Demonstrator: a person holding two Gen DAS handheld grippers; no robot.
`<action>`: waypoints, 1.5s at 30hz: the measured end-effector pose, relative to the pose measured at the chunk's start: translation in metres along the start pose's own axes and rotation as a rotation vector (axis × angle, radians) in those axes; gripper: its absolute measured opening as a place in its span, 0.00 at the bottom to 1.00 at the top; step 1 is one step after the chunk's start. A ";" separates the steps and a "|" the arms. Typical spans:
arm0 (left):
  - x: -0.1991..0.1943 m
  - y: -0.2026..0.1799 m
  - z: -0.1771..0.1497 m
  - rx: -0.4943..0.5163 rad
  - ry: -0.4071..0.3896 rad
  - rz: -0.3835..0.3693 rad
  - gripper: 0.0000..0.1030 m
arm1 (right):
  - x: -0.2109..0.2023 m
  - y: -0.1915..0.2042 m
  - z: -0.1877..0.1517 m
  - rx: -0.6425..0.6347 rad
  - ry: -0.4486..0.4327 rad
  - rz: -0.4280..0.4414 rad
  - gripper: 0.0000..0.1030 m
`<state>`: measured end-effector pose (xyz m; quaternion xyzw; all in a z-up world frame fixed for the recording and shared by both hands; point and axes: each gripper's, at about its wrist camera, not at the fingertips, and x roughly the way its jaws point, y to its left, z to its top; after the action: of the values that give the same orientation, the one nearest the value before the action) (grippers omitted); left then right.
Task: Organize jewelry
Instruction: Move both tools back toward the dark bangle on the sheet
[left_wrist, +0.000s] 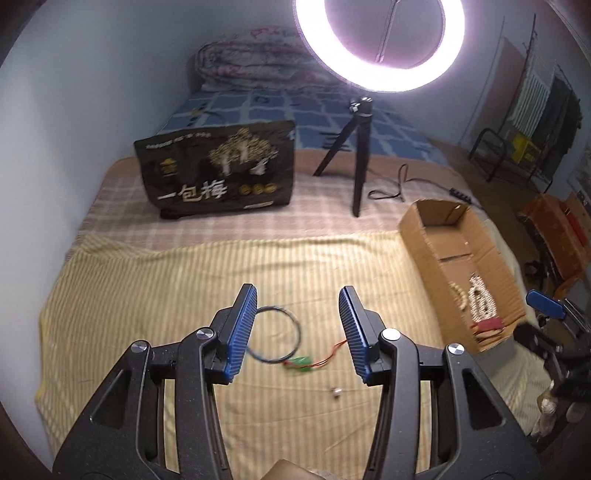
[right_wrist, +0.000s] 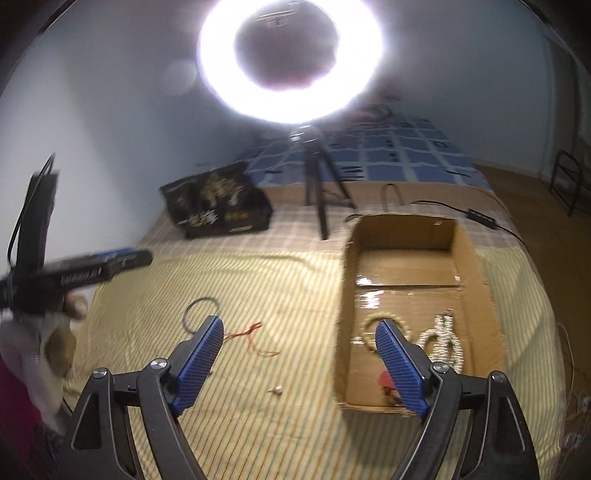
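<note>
On the yellow striped cloth (left_wrist: 147, 295) lie a dark hoop bracelet (left_wrist: 288, 325), a red cord with a green pendant (left_wrist: 301, 363) and a small silver piece (left_wrist: 335, 392). My left gripper (left_wrist: 297, 332) is open and empty, its fingers either side of the hoop and cord, above them. My right gripper (right_wrist: 301, 363) is open and empty, above the cloth near the near left corner of the cardboard box (right_wrist: 343, 295). The box holds a pearl necklace (right_wrist: 443, 339), a bead bracelet (right_wrist: 373, 321) and a red item (right_wrist: 386, 380). The hoop (right_wrist: 201, 308), cord (right_wrist: 255, 338) and silver piece (right_wrist: 276, 389) also show in the right wrist view.
A ring light (left_wrist: 380, 44) on a black tripod (left_wrist: 354, 155) stands behind the cloth, with a black printed bag (left_wrist: 218, 170) to its left. A cable (left_wrist: 399, 184) runs beside the tripod. A folded quilt (left_wrist: 251, 59) lies at the far end of the bed.
</note>
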<state>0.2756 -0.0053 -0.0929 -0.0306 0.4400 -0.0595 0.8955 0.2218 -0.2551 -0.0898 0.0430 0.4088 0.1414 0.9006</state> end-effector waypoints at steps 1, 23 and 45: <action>0.001 0.002 -0.001 -0.001 0.008 0.003 0.46 | 0.002 0.005 -0.003 -0.022 0.006 0.002 0.87; 0.086 0.063 -0.043 -0.228 0.284 -0.035 0.37 | 0.078 0.042 -0.068 -0.163 0.326 0.033 0.41; 0.140 0.076 -0.041 -0.301 0.345 -0.050 0.24 | 0.121 0.040 -0.072 -0.172 0.379 -0.041 0.30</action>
<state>0.3335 0.0509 -0.2359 -0.1639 0.5896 -0.0197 0.7906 0.2349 -0.1841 -0.2170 -0.0698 0.5582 0.1628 0.8106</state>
